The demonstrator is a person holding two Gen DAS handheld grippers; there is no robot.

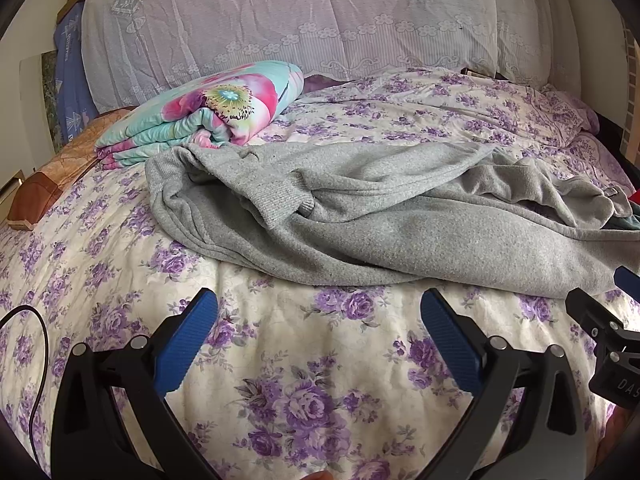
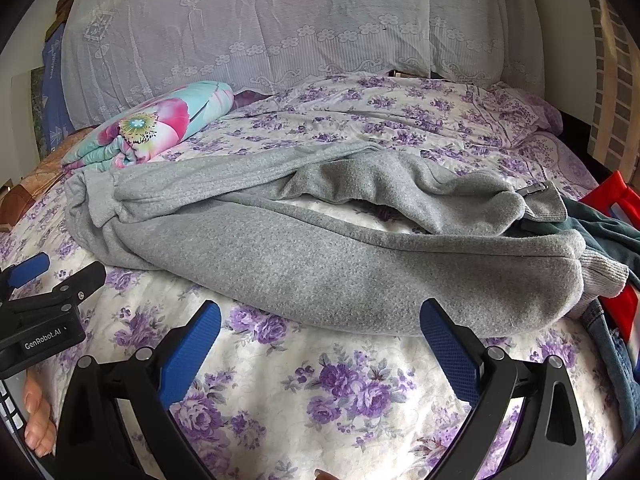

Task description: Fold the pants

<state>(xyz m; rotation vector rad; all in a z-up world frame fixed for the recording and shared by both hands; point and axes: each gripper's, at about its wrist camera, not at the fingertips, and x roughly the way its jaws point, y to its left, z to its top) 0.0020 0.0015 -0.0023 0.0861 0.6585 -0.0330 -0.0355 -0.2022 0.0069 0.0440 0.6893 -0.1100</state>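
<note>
Grey sweatpants (image 1: 380, 220) lie loosely across a bed with a purple-flowered cover (image 1: 280, 380), legs side by side, cuffs to the left and waistband to the right (image 2: 600, 272). They also show in the right wrist view (image 2: 320, 264). My left gripper (image 1: 318, 312) is open and empty, just short of the pants' near edge toward the cuff end. My right gripper (image 2: 320, 324) is open and empty, its fingertips at the near edge of the pants toward the waist end. The right gripper also shows at the edge of the left wrist view (image 1: 600, 296), and the left gripper in the right wrist view (image 2: 60, 272).
A folded floral blanket (image 1: 200, 116) lies behind the cuffs at the left. A lace-covered headboard or pillow (image 1: 300, 20) stands at the back. Dark green clothing (image 2: 608, 232), jeans (image 2: 616, 360) and a red item (image 2: 612, 200) pile at the right. A black cable (image 1: 36, 344) runs at the left.
</note>
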